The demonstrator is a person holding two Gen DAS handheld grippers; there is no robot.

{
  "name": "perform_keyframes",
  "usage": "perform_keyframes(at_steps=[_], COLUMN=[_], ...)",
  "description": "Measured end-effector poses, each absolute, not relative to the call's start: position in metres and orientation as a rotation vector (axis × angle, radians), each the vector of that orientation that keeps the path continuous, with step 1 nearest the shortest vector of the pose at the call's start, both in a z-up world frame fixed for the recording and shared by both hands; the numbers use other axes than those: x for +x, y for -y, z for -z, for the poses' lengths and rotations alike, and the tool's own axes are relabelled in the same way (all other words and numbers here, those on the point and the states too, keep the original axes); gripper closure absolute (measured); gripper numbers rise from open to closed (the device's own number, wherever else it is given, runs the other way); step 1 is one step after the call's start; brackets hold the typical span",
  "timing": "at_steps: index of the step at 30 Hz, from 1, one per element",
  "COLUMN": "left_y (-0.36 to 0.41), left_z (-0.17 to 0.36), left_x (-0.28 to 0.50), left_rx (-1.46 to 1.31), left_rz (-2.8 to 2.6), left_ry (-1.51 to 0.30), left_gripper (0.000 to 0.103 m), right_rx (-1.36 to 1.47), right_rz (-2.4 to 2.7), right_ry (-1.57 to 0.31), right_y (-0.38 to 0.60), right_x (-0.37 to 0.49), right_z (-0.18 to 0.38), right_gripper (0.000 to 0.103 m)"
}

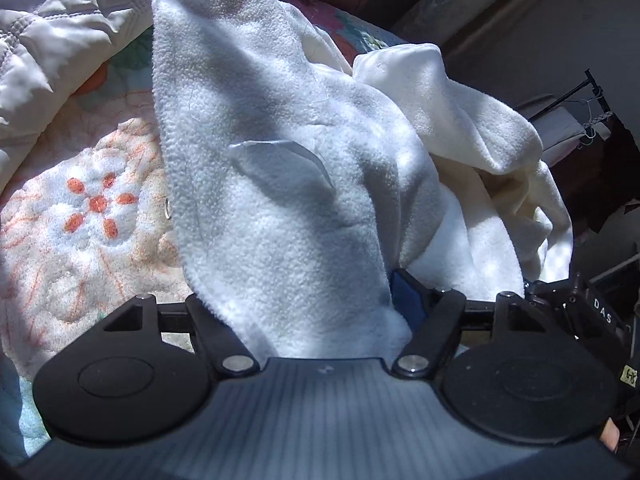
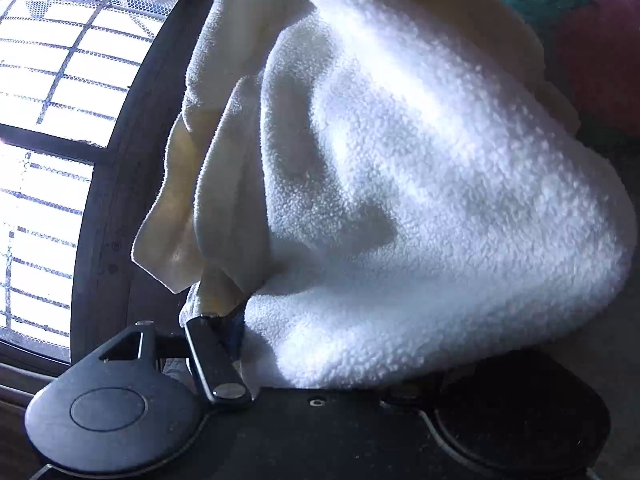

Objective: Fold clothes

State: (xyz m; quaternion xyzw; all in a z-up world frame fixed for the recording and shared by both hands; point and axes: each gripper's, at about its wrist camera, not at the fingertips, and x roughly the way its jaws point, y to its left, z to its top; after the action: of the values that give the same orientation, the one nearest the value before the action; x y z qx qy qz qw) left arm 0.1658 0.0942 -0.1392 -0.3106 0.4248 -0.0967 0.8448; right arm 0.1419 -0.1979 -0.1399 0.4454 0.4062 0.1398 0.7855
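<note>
- The left gripper (image 1: 320, 312) is clamping the white fleece garment (image 1: 256, 184) above the floral blanket (image 1: 80, 216); bunched layers could be slipping out.
- The right gripper (image 2: 312, 344) is also gripping the fleece (image 2: 420, 200); uneven pulling risks twisting the fold.

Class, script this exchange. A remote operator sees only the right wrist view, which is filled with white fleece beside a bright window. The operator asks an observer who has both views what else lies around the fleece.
Operator: What is under the fleece?
Observer: The white fleece rests on a floral blanket with orange flowers.
Operator: Any other clothes nearby?
Observer: A white quilted jacket lies on the blanket, at the upper left of the left wrist view.
Operator: Any fastening on the fleece?
Observer: A metal snap shows at its left edge.
</note>
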Motion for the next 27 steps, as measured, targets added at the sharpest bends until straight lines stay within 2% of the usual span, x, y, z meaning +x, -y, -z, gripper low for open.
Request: perform_keyframes(at_steps=[2, 7, 11, 27], left_y=[-0.089, -0.092, -0.084, 0.034], left_z=[0.131, 0.117, 0.111, 0.057], left_x=[0.161, 0.147, 0.144, 0.081], left_rx=[-0.606, -0.606, -0.559, -0.339], left_rz=[0.239, 0.286, 0.315, 0.494], left_ry=[-0.874, -0.854, -0.847, -0.834], left_gripper=[0.037, 0.038, 0.038, 0.039], right_rx=[0.877, 0.718, 0.673, 0.462], right_rz=[-0.324, -0.342, -0.334, -0.248], right_ry=[-0.876, -0.825, -0.764, -0.559], right_y=[0.189, 0.177, 0.188, 0.266], right_x=[0.14, 0.12, 0.097, 0.017], right_z=[0.128, 0.095, 0.079, 0.037], right_gripper=[0.033, 0.034, 0.04, 0.049])
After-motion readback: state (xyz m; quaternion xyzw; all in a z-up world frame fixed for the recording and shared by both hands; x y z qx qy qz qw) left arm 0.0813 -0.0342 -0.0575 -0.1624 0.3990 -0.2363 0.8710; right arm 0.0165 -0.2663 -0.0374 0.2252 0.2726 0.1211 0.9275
